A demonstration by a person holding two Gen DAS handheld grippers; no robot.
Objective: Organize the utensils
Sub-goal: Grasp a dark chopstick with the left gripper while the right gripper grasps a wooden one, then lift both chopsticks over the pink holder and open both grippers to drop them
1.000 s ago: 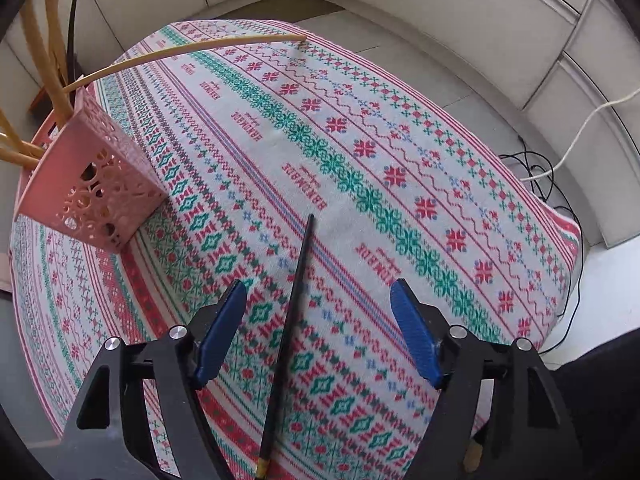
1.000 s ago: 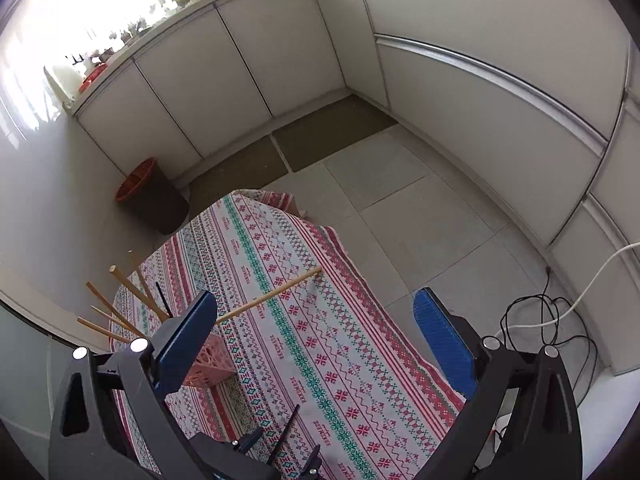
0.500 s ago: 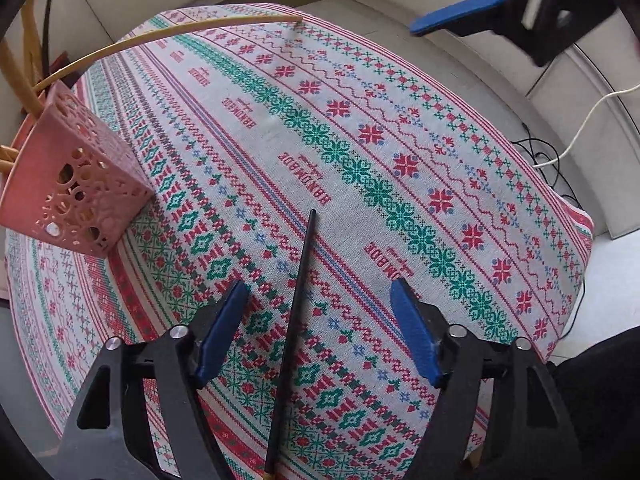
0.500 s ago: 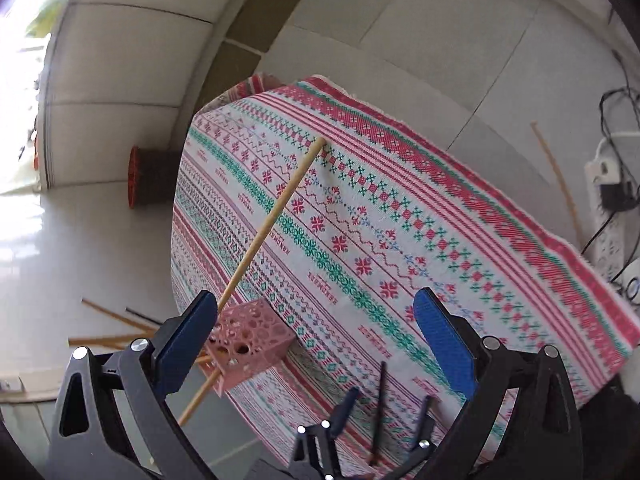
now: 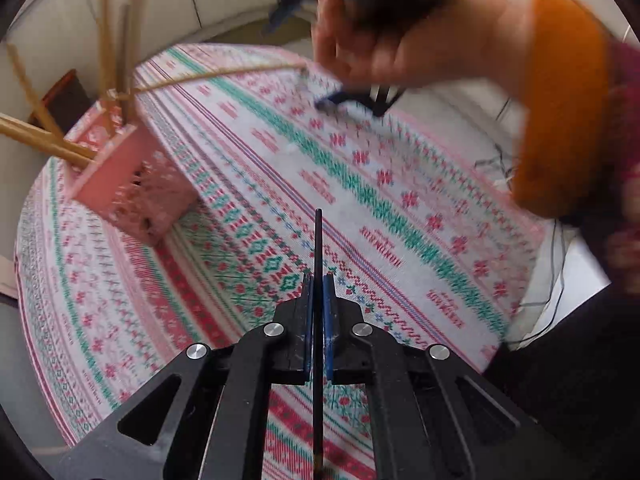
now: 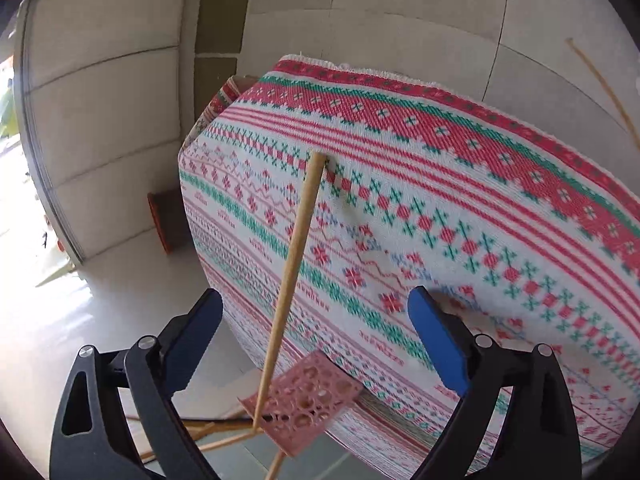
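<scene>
Left wrist view, left to right. We list a pink perforated holder [image 5: 132, 184] at the left side of the desk [image 5: 400, 184], which is covered by a cloth patterned in red, green and white. Several wooden chopsticks [image 5: 40, 136] stand in the holder and lean outward. One long wooden chopstick [image 5: 224, 74] reaches from the holder across the far part of the cloth. At centre, the left claw [image 5: 318, 304] is clenched on a black chopstick [image 5: 318, 240], whose free end points forward over the cloth. At upper right we note a hand [image 5: 400, 40] and an orange cuff [image 5: 560, 100], both blurred; the dark frame below the hand is probably the right claw.

Right wrist view, left to right. The right claw [image 6: 316, 340] is released, its blue pads wide apart, with the long wooden chopstick [image 6: 294, 256] passing between them, untouched. The pink holder [image 6: 304, 400] sits at the desk edge [image 6: 480, 152] below. Another wooden stick [image 6: 600, 80] lies on the floor [image 6: 400, 8] at far right.
</scene>
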